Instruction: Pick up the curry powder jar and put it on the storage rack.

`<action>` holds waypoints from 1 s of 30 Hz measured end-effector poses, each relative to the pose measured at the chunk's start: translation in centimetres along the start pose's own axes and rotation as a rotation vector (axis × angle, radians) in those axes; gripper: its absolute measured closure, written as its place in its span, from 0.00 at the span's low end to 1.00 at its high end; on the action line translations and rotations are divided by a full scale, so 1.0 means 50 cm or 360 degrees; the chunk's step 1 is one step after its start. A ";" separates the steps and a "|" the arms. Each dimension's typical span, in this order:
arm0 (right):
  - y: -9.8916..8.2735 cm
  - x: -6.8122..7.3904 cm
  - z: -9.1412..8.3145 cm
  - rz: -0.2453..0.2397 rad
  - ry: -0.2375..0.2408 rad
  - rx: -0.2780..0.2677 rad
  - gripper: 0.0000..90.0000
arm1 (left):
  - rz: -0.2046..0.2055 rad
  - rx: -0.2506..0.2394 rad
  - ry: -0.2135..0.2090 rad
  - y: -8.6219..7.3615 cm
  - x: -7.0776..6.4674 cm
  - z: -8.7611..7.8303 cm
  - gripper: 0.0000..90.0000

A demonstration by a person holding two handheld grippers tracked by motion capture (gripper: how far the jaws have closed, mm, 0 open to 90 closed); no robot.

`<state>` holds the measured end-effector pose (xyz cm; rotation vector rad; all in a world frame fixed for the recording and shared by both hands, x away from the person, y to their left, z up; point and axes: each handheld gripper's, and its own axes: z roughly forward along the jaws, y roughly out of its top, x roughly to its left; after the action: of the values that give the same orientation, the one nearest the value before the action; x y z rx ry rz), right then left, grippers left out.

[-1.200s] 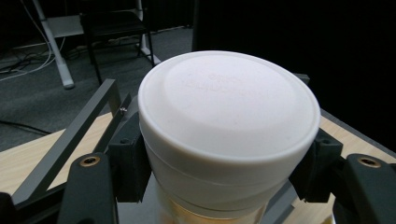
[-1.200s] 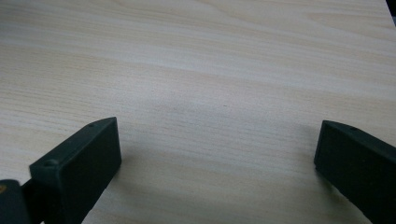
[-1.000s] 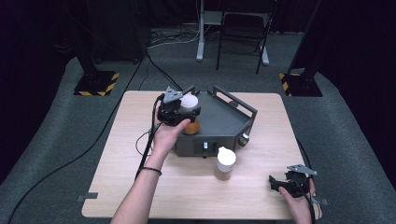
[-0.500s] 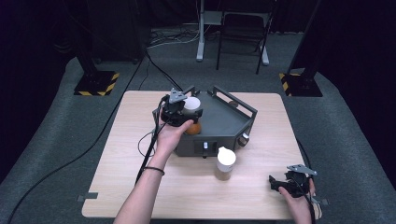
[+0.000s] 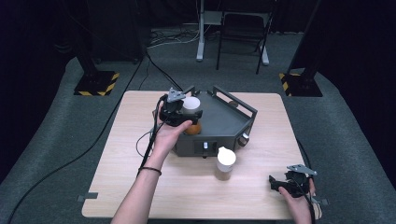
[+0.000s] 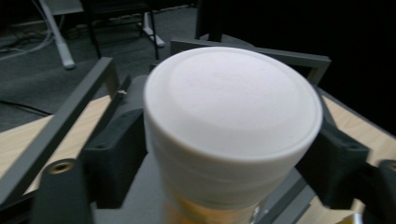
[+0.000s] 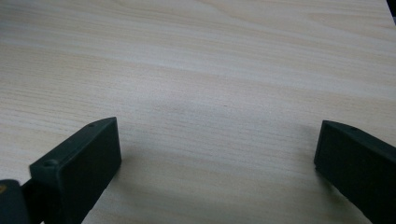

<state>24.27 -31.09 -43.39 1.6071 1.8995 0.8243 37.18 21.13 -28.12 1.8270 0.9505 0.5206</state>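
Setting a white-lidded jar [image 6: 232, 135] on the grey tray [image 5: 224, 119] at our 11 o'clock | left gripper [image 5: 180, 112] jaws have just been opening, jar upright between them | right gripper [image 7: 215, 154] idling wide open at 4 o'clock, we're nearer with the left

The counter [image 5: 140, 186] is pale wood or wood-look laminate, matt, with fine straight grain. The tray [image 5: 219, 121] looks like dark grey painted metal, smooth and dull, with square-section rails. The jar [image 6: 224, 140] has a white plastic lid, matt and smooth with a faint moulded ring; its lower body looks clear and amber-tinted. The cup [image 5: 226, 161] wears the same white matt lid. Both grippers' fingers [image 7: 79, 163] are black matt plastic, slightly grainy. The floor [image 5: 56, 154] is grey carpet.
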 end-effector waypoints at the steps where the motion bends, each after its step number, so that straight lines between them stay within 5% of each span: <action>1: 0.000 0.000 0.000 0.0000 0.0000 0.0000 0.00 | 0.0004 -0.0004 -0.0001 -0.001 0.001 -0.004 0.16; 22: 0.000 0.000 0.000 0.0000 0.0000 0.0000 0.00 | 0.0086 -0.0030 0.0010 -0.094 0.025 -0.093 0.06; 30: 0.000 0.000 0.000 0.0001 -0.0001 0.0000 0.00 | 0.0053 -0.0046 0.0022 -0.137 0.036 -0.118 0.06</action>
<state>24.27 -31.07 -43.39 1.6080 1.8987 0.8239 31.53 27.41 -31.80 1.8182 0.9188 0.5652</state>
